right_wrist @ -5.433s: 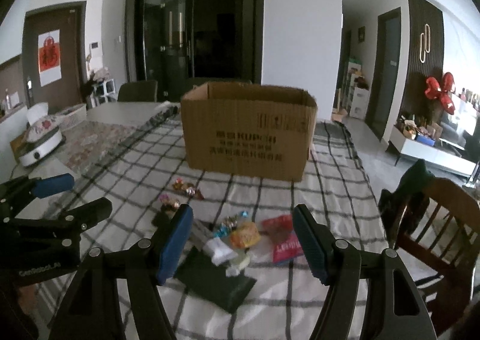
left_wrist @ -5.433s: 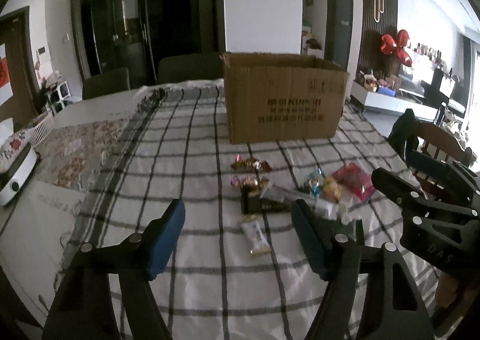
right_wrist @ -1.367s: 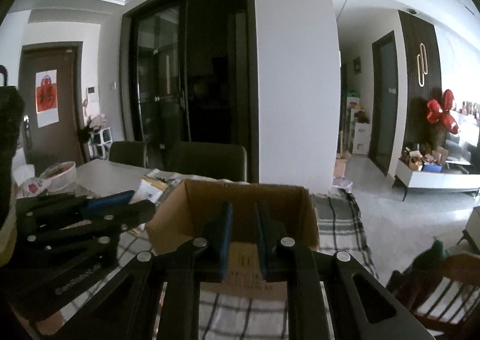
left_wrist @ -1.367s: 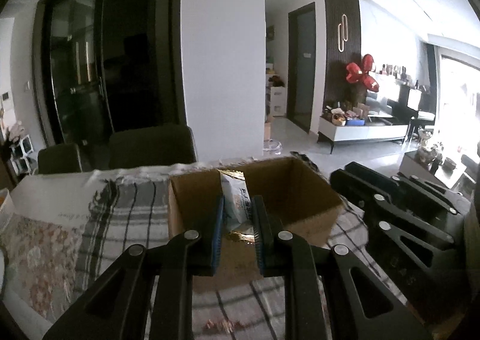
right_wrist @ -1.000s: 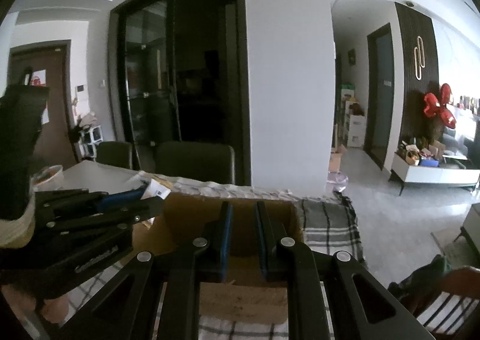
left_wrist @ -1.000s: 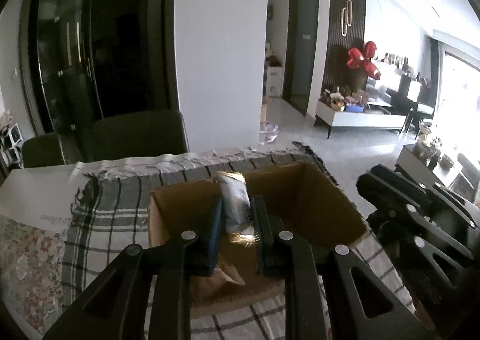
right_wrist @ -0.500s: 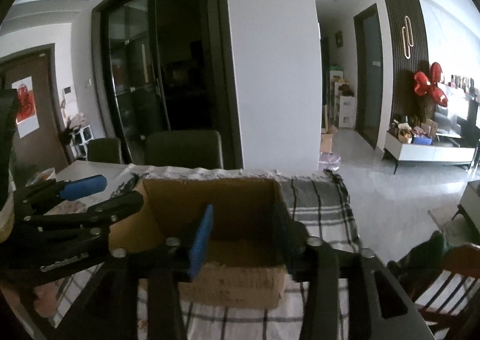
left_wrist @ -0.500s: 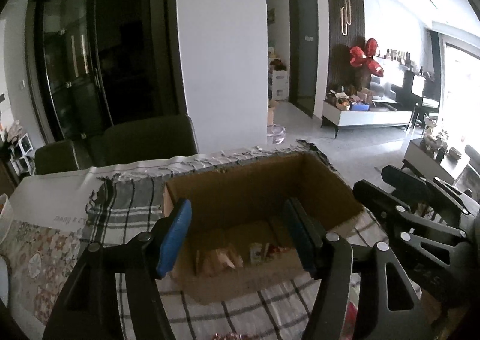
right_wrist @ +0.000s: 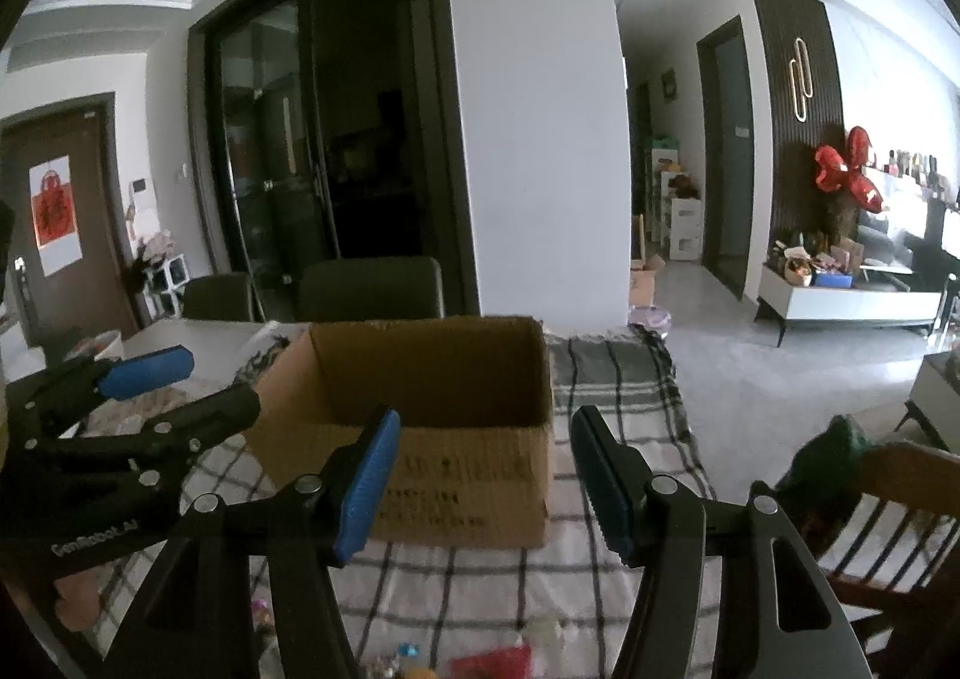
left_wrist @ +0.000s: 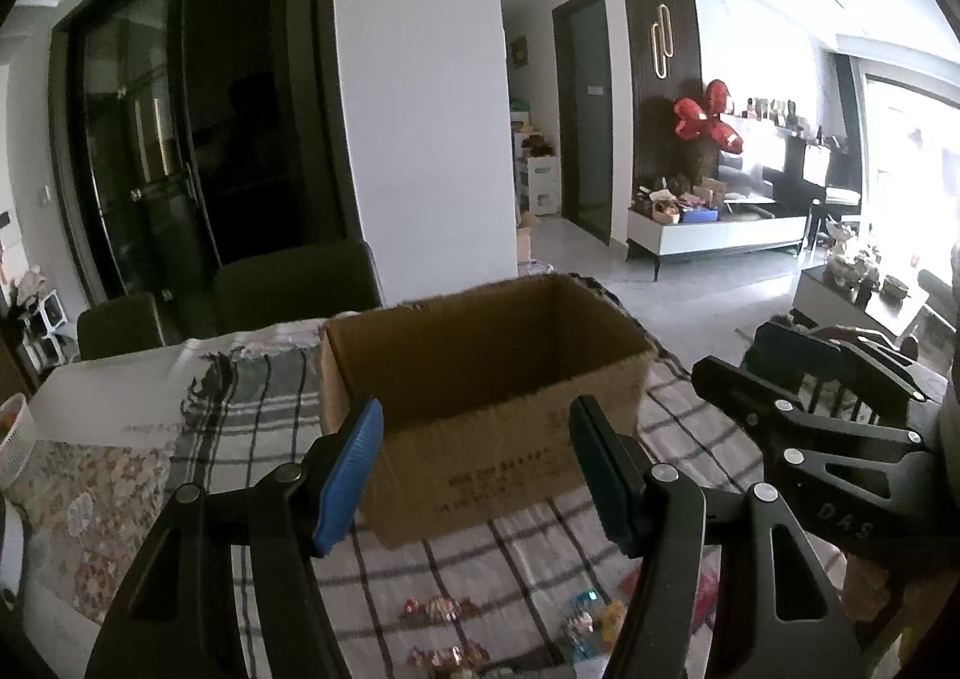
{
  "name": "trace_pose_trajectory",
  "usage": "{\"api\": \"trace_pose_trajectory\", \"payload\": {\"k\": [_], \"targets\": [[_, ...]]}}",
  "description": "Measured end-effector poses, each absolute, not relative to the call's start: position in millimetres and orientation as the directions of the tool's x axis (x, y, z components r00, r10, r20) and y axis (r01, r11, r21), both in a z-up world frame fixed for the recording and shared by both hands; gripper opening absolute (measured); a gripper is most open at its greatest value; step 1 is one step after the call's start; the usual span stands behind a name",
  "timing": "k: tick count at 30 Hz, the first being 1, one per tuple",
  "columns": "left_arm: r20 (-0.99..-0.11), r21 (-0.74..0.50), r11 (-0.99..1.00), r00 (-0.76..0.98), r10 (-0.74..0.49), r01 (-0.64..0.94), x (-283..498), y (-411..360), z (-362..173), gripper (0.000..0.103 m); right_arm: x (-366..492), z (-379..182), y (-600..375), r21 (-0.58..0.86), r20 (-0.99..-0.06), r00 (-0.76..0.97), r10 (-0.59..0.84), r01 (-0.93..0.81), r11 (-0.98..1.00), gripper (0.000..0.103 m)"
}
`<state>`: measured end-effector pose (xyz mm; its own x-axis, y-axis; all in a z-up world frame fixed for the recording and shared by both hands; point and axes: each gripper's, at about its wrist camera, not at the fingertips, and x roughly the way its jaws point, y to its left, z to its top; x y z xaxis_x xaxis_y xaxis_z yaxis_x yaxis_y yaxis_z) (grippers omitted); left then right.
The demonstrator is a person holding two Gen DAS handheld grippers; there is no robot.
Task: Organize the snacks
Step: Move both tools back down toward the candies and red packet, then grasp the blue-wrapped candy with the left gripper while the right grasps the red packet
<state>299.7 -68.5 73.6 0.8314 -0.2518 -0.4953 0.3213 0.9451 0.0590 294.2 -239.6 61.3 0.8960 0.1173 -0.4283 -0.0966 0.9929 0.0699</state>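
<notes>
open-topped cardboard box (left_wrist: 480, 409) on checked cloth (left_wrist: 252, 415); contents hidden.

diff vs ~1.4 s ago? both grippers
Both let go: the left gripper dropped its snack packet into the cardboard box, the right gripper opened too, and both pulled back. Box unmoved; loose snacks remain on the checked cloth.

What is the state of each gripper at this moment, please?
Left gripper: open, holding nothing, in front of the brown cardboard box.
Right gripper: open, holding nothing, also facing the box.
</notes>
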Motion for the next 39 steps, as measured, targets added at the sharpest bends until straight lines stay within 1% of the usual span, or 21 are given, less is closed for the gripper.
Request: {"api": "trace_pose_trajectory", "payload": {"k": [6, 11, 19, 27, 33, 39], "targets": [[-0.513, 0.065, 0.939, 0.818, -0.259, 0.338, 276.0, -69.3, 57.5, 0.063, 272.1, 47.7, -235.7, 0.033, -0.451, 0.886, 0.112, -0.109, 0.993, 0.060], [-0.526, 0.059, 0.937, 0.808, -0.264, 0.345, 262.4, -71.1, 44.6, 0.062, 257.8, 33.3, -238.5, 0.033, -0.479, 0.870, 0.114, -0.111, 0.993, 0.060], [-0.568, 0.084, 0.925, 0.781, -0.261, 0.370, 241.7, -77.6, 16.5, 0.054, 240.6, 8.2, -237.7, 0.014, -0.530, 0.841, 0.104, -0.114, 0.993, 0.060], [-0.601, 0.109, 0.914, 0.758, -0.253, 0.392, 230.5, -82.2, -11.9, 0.052, 230.8, -20.9, -236.6, -0.002, -0.597, 0.796, 0.097, -0.122, 0.993, 0.060], [-0.639, 0.120, 0.903, 0.728, -0.246, 0.411, 233.5, -87.1, -32.2, 0.046, 228.0, -45.0, -235.3, -0.014, -0.648, 0.756, 0.093, -0.134, 0.991, 0.060], [-0.669, 0.115, 0.896, 0.700, -0.250, 0.429, 242.4, -93.3, -48.1, 0.040, 233.5, -60.0, -234.8, -0.007, -0.679, 0.727, 0.100, -0.143, 0.990, 0.060]]}}
